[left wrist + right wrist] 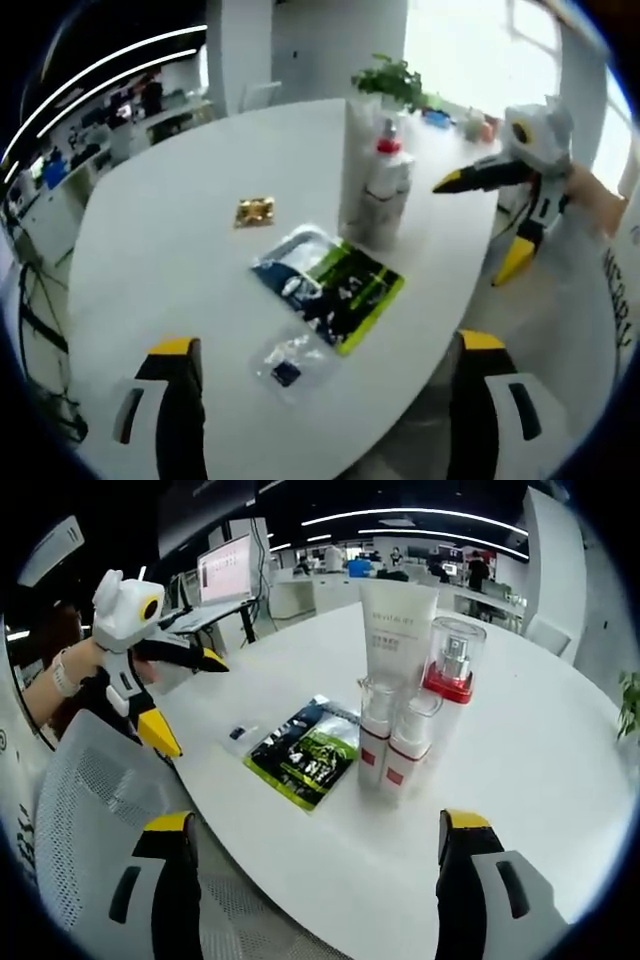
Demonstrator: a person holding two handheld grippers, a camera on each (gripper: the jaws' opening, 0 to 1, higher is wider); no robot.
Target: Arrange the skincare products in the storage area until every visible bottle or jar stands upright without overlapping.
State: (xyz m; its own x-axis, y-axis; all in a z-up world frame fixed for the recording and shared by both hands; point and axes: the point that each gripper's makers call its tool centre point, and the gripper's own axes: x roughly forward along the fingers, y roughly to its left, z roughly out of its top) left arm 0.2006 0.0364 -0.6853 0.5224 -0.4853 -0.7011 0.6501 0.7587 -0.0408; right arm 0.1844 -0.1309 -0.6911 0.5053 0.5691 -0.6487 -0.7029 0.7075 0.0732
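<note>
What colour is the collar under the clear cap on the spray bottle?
Red, on the spray bottle; it shows best in the right gripper view.

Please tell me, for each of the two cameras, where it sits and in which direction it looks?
Left gripper view: rides on the left gripper, looks across the white table at the bottles; its jaws stand apart; the right gripper enters from the right.
Right gripper view: rides on the right gripper, faces the bottles from the opposite side; the left gripper enters left.
Shared: bottles, dark sachet.
</note>
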